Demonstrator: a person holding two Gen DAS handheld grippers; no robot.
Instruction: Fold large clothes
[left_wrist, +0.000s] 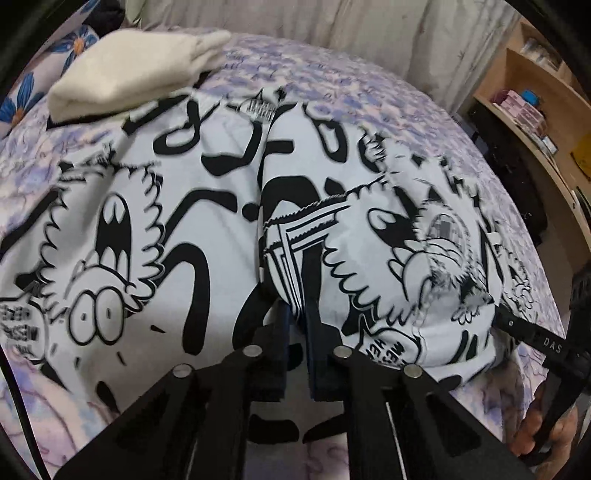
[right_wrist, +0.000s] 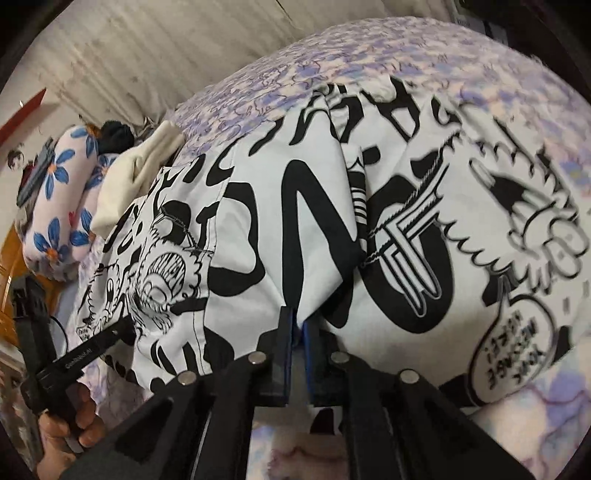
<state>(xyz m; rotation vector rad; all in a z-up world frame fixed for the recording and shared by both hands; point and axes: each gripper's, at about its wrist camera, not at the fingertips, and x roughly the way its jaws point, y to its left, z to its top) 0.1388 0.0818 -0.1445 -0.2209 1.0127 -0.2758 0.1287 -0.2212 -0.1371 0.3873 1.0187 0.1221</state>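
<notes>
A large white garment with bold black cartoon prints (left_wrist: 192, 229) lies spread on a bed; it also fills the right wrist view (right_wrist: 295, 229). My left gripper (left_wrist: 295, 314) is shut on a fold of this garment at its near edge and lifts it slightly. My right gripper (right_wrist: 297, 321) is shut on another part of the near edge. The right gripper shows at the right edge of the left wrist view (left_wrist: 532, 336). The left gripper shows at the lower left of the right wrist view (right_wrist: 88, 350). The fingertips are hidden in cloth.
The bed has a purple floral cover (left_wrist: 332, 74). A folded cream garment (left_wrist: 122, 74) lies at the far left beside a blue-flowered pillow (right_wrist: 55, 206). A wooden shelf (left_wrist: 535, 110) stands at the right. A curtain (right_wrist: 147, 55) hangs behind.
</notes>
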